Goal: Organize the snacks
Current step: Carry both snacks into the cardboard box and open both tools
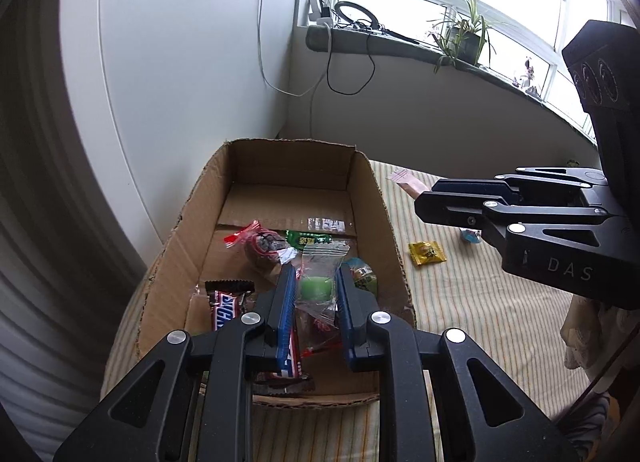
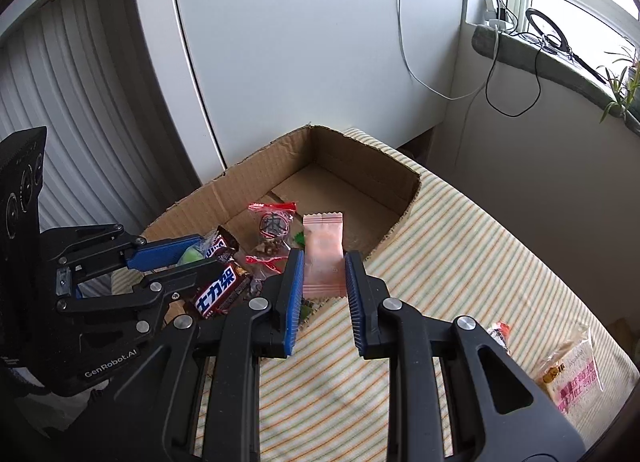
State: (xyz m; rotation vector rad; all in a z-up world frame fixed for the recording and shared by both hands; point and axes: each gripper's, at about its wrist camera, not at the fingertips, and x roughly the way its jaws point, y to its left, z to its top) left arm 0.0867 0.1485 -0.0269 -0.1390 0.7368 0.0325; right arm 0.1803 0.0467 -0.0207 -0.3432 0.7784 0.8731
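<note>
The left gripper [image 1: 316, 290] pinches a clear-wrapped green candy [image 1: 316, 288] above the cardboard box [image 1: 176, 238]; the right gripper [image 2: 323, 262] clamps a pink sachet [image 2: 323, 252], seemingly over the box's rim.

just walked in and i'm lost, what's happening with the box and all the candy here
A person is sorting snacks into a cardboard box on a striped cloth. The left gripper is shut on a clear packet with a green sweet, over the box. The right gripper is shut on a pink packet near the box's edge. Several snacks already lie inside; a yellow packet is still on the cloth.
</note>
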